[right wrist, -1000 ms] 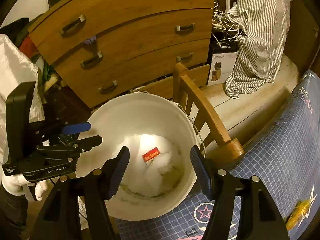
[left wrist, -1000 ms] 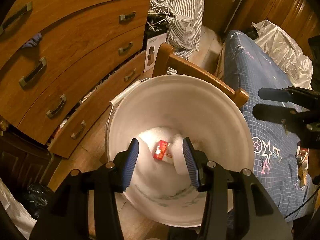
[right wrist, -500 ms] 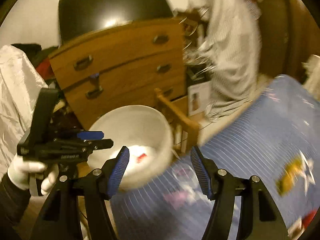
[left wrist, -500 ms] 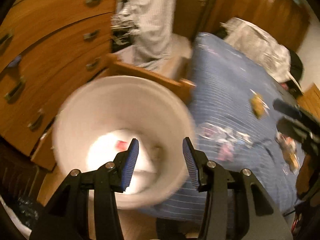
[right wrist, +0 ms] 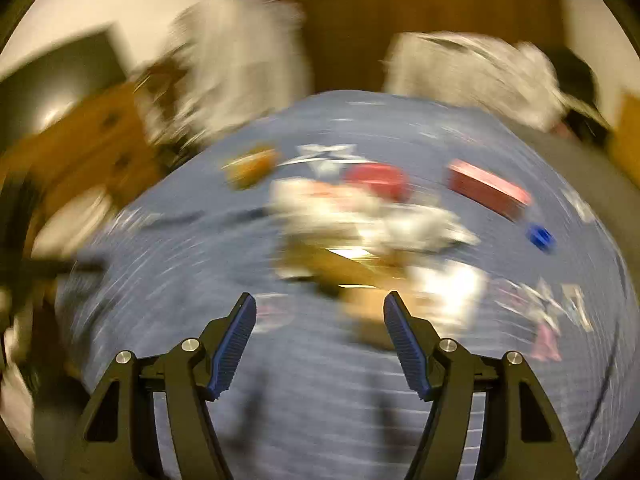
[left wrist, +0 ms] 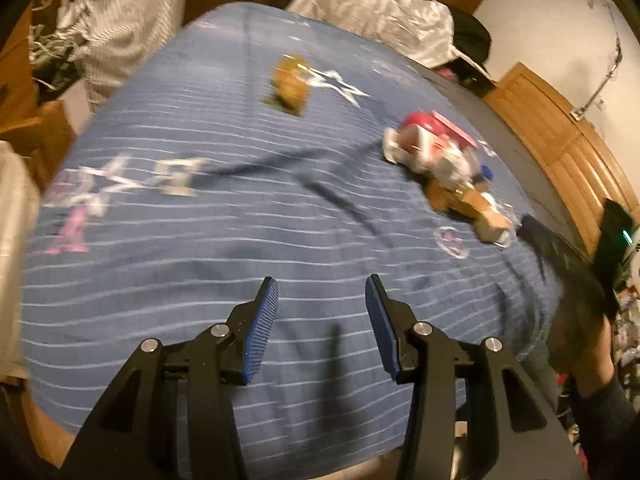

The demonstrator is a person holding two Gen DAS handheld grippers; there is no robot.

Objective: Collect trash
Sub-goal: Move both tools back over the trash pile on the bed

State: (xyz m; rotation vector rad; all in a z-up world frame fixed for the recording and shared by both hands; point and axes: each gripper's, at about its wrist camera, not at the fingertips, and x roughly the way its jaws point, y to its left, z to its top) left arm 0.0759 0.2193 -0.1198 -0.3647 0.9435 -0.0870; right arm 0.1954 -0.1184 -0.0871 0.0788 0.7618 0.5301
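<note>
Both claws have swung away from the white bucket seen a second ago and now face the bed [left wrist: 208, 248]; the return trip for more trash has begun. The left claw [left wrist: 322, 320] and right claw [right wrist: 316, 340] stand open and empty. One trash pile [left wrist: 448, 172] lies ahead-right of the left claw, directly ahead of the right. One brown wrapper [left wrist: 290, 84] lies beyond, alone. One red box [right wrist: 488, 192] and one blue cap [right wrist: 540, 236] lie ahead-right of the right claw.

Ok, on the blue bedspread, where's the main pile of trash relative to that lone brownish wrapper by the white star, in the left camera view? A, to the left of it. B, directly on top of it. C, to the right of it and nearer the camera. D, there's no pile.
C: the pile of trash lies right of and nearer the camera than the brownish wrapper, with bare blue bedspread between them.
</note>
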